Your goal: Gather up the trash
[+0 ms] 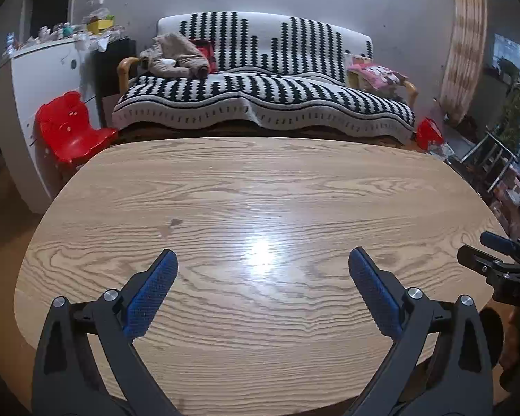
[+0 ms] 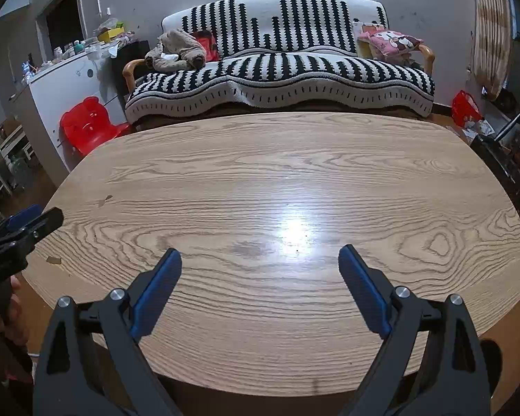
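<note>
My left gripper (image 1: 262,260) is open and empty, held above the near half of an oval wooden table (image 1: 246,187). My right gripper (image 2: 260,258) is open and empty above the same table (image 2: 280,173). Each gripper shows at the edge of the other's view: the right one (image 1: 495,253) at the left wrist view's right edge, the left one (image 2: 27,223) at the right wrist view's left edge. A small brown scrap (image 2: 54,260) lies near the table's left edge. No other trash shows on the tabletop.
A black-and-white patterned sofa (image 1: 260,97) stands behind the table, with brown clothing (image 1: 176,57) and a pink cushion (image 1: 378,72) on it. A red child's chair (image 1: 71,128) and a white cabinet (image 1: 34,79) stand at left. A red bag (image 2: 464,107) sits on the floor at right.
</note>
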A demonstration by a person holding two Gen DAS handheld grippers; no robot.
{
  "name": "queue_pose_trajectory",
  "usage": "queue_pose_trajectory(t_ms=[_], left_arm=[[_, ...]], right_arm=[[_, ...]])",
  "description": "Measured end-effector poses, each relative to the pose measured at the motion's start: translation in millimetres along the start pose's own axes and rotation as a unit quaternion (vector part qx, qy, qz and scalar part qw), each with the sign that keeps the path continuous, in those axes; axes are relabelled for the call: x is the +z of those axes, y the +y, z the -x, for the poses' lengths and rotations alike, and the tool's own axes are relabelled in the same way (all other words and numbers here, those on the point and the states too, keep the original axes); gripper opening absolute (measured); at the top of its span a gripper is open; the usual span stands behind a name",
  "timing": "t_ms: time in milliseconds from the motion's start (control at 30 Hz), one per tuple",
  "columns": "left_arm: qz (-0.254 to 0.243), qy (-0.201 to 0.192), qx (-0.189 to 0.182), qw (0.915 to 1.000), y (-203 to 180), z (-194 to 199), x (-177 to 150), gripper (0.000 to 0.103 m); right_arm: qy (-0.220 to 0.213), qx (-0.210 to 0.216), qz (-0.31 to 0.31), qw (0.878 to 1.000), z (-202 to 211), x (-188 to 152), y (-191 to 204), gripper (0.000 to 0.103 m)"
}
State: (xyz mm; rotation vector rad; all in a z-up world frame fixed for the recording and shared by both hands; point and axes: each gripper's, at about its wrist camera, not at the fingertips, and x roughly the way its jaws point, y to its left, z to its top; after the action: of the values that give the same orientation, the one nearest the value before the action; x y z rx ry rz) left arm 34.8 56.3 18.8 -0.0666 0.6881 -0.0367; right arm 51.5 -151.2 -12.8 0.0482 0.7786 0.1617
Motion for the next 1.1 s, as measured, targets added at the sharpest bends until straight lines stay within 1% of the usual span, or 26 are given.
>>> queue_pose_trajectory(t_ms=[167,400,833,1100], left_arm=[[0.012,-0.003,0.013,0.9998,2,2,-1,0.096],[0.023,-0.007,0.015,0.9996,0,0,1,0.096],[0.013,-0.003,0.012,0.9998,-7,-3,0,0.096],[0.009,-0.004,0.011,0.9999,-10,-2,-2,0.096]], right_arm=[[0.007,-0.001,-0.004,1.000,-5,-3,-2,0.089],[0.012,0.000,0.000,1.000,-5,-5,-4,0.089],[0.007,-0.004,-0.008,1.000,5,-8,-17,0.089],[0.006,-0.005,-0.010,1.000,6,-8,-17,0.089]])
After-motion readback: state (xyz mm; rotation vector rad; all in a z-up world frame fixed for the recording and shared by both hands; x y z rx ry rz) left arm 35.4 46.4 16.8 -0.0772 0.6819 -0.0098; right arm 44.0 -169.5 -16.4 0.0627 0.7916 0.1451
